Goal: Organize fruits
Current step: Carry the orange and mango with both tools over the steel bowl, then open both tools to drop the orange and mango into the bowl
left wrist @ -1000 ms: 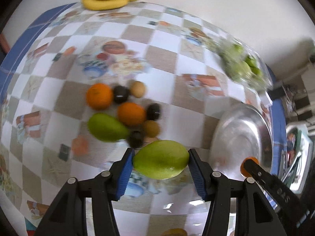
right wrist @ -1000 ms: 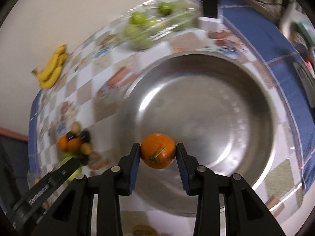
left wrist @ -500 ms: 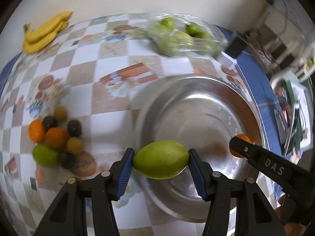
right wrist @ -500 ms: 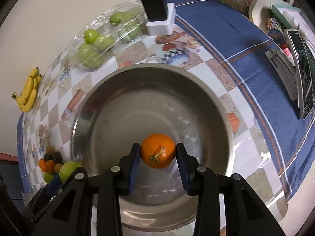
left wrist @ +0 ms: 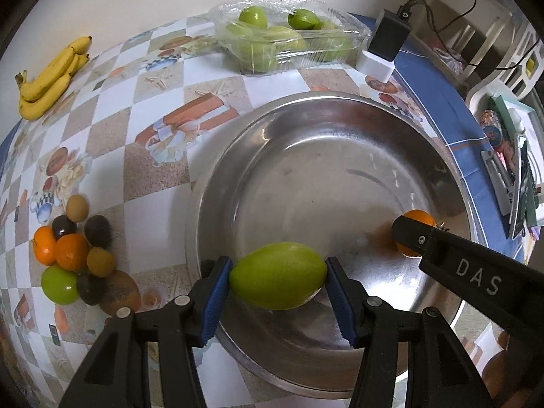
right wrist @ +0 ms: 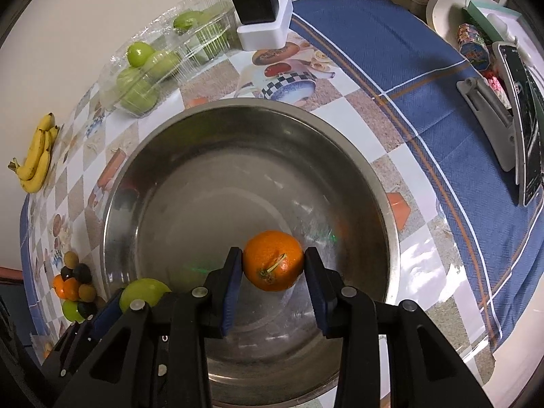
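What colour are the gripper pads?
Blue pads, clearest in the left wrist view.

Home dining rm: patterned tablecloth (left wrist: 163, 183), bananas (left wrist: 51, 74).

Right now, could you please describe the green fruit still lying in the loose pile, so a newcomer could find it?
Start at the steel bowl; the loose fruit pile lies beside it on the checkered cloth. The green fruit sits at the pile's near edge, the only green among oranges and small brown or dark fruits.
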`<state>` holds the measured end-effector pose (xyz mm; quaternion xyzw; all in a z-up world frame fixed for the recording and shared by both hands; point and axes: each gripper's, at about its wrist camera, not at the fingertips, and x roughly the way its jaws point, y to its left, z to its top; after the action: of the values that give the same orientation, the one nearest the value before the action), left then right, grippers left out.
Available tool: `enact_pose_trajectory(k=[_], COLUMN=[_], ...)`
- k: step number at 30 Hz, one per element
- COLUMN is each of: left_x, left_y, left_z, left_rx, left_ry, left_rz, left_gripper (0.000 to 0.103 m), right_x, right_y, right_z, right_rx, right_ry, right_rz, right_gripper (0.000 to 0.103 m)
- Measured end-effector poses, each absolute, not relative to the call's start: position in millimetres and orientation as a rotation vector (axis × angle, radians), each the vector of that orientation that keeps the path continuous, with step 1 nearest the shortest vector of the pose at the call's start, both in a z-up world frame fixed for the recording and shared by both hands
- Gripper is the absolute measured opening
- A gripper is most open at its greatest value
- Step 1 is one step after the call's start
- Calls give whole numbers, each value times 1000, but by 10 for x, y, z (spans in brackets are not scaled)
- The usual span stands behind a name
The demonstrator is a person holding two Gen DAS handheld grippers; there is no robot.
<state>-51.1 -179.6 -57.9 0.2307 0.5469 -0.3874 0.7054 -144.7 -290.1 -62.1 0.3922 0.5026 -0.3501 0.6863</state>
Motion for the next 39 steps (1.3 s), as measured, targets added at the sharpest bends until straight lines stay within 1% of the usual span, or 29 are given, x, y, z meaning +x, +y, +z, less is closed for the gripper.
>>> enact_pose_trajectory(k=[6,8,10,11,19,23,33,39], left_x=[-518,-521,-526,-530,-509,-352,228,375], left_y=[-1791,-1797,-1810,-1812,-1777,-1669,-1183,-958], left_z=[-580,-573,-550,-530,-310,-239,-265,-276], left_rx=[515,516,514,510,475,430,299,262], left_ry=[1221,1220,1213,1208,1162,1168,1237,1246], left_rz=[-875,-880,-891,-897,-904,-837,-546,-477], left_gripper=[59,61,62,63,63,63,63,64], right_x=[-1362,-1377,-1378,-1383,-1416,-1445,-1374,-1273], right_y=[-2896,-2886,-2883,-2884,-2884,-2887,-2805,-2709], right_z=[-665,-640,-629,-623,-367,-306,-358,-351], right_rx=[853,849,851,849,820,816,783,749], right_ry=[1145,1142,1133,1130,1055,1034,1091,1116], right_rz=[-789,-792,-794,-794,-797,-798,-759,-721], right_gripper=[39,42,51,52,52,52,52,52])
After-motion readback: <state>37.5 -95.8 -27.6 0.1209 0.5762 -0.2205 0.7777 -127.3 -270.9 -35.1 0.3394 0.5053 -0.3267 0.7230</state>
